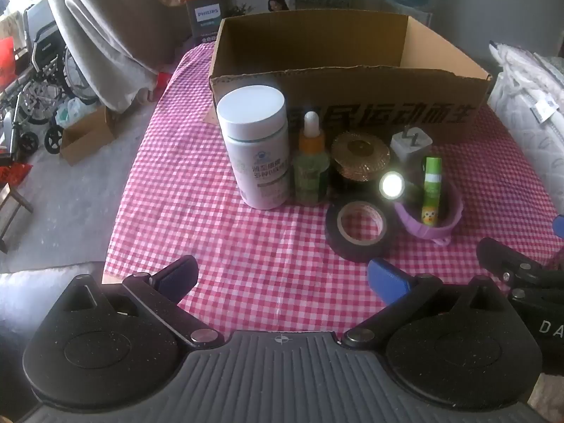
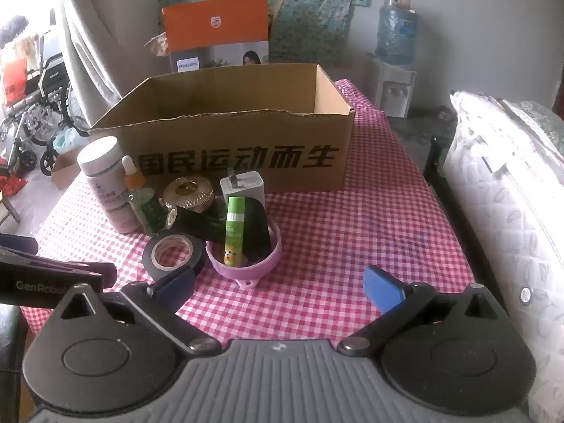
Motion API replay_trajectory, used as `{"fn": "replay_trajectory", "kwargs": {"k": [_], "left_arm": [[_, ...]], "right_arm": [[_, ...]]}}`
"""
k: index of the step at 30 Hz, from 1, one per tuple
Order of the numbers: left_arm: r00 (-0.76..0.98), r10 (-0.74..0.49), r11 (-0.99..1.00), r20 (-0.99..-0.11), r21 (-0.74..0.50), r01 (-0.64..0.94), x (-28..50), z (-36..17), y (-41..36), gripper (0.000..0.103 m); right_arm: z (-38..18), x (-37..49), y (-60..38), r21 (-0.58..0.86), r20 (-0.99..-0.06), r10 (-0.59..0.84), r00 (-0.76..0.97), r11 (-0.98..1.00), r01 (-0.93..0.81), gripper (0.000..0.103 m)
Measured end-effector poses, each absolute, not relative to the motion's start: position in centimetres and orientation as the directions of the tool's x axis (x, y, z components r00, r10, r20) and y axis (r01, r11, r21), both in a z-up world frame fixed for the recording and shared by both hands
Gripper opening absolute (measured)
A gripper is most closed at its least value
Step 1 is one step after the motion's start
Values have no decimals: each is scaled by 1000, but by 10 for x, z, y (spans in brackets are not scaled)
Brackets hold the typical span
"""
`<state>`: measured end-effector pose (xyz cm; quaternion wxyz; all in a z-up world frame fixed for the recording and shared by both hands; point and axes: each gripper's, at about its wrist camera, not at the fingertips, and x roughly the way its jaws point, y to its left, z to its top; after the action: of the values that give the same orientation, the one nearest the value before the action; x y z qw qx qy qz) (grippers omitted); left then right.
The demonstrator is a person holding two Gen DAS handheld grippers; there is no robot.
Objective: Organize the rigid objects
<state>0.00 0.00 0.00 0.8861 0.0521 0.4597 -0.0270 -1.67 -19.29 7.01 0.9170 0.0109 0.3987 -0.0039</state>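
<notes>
Checked tablecloth [image 1: 176, 176], tape roll [image 1: 359, 229] just ahead of wide-spread, empty left hand-held gripper [image 1: 282, 278], right hand-held gripper [image 2: 278, 278] likewise.

The open brown cardboard box [image 2: 225, 148] looks matt and rough, with a torn top edge. In front of it, the round white plastic jar [image 1: 255, 148] is smooth. The black roll of tape [image 1: 359, 229] shines a little. The red-and-white checked cloth [image 2: 352, 246] under the box is soft and wrinkled.

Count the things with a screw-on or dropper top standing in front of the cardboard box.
2. The white pill jar stands farthest left, and the green dropper bottle stands beside it on its right. Others may be hidden behind them.
</notes>
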Motion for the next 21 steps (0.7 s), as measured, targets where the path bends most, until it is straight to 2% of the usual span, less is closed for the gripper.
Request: {"fn": "replay_trajectory", "kwargs": {"k": [21], "left_arm": [[568, 9, 994, -823, 69, 83, -1, -3, 3, 103]], "right_arm": [[67, -16, -192, 18, -738, 3, 675, 1000, 15, 103]]}}
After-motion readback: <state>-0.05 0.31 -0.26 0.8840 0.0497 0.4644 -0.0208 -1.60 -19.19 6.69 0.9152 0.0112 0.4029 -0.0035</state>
